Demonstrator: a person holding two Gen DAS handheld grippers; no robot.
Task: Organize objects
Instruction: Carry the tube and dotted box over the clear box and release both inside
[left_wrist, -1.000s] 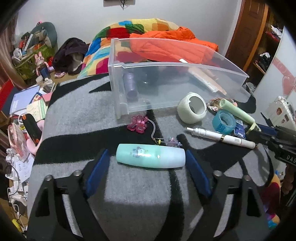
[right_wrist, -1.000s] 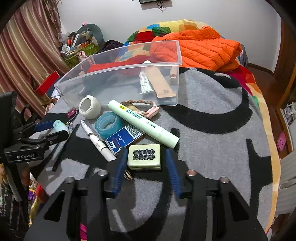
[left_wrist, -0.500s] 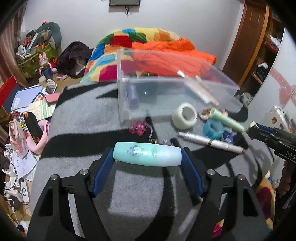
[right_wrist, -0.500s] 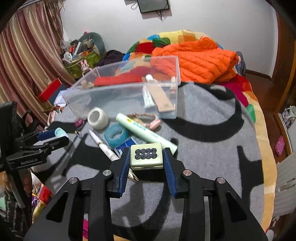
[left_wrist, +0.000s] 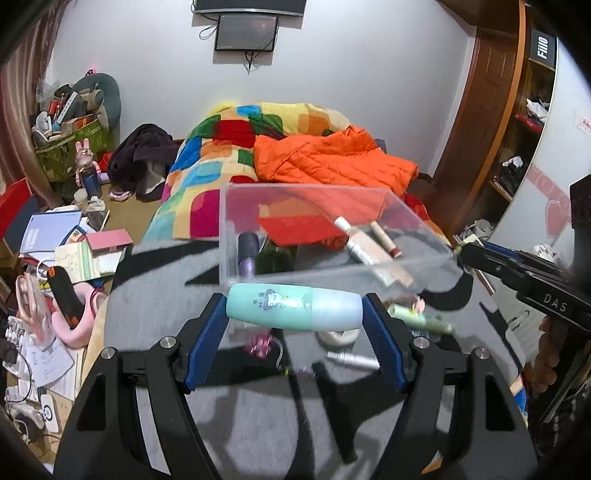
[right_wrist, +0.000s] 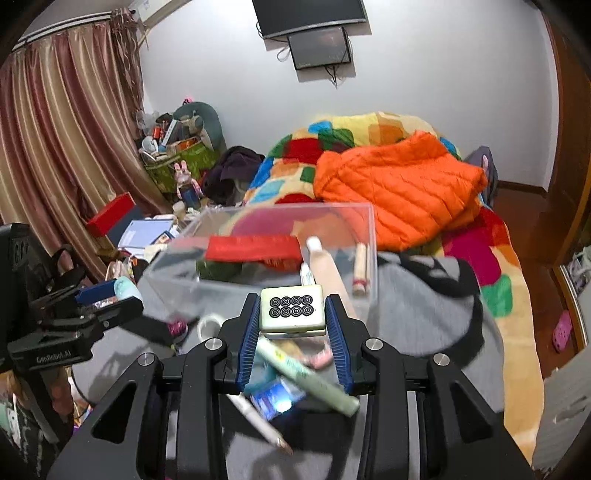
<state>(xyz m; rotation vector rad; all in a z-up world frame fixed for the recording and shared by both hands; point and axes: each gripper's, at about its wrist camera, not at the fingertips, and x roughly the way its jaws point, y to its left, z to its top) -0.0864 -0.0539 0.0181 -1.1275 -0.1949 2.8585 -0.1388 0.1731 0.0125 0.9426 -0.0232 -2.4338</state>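
Note:
My left gripper (left_wrist: 294, 325) is shut on a mint-green bottle (left_wrist: 293, 308), held sideways above the grey rug, just before the clear plastic bin (left_wrist: 332, 273). My right gripper (right_wrist: 292, 325) is shut on a pale-green mahjong tile (right_wrist: 291, 312) with black circles, lifted in front of the same bin (right_wrist: 258, 280). The bin holds tubes, a purple bottle and a dark bottle. On the rug below lie a white pen (right_wrist: 258, 421), a green tube (right_wrist: 306, 376), a tape roll (left_wrist: 338, 336) and a pink clip (left_wrist: 260, 341).
The grey and black rug (left_wrist: 258, 413) lies on a bed with a colourful quilt (left_wrist: 236, 147) and an orange jacket (right_wrist: 399, 184) behind the bin. Books and clutter (left_wrist: 62, 251) cover the floor at the left. A wooden door (left_wrist: 487, 110) stands at the right.
Both grippers have closed on their objects and lifted them off the rug. Both now sit higher and closer to the bin.

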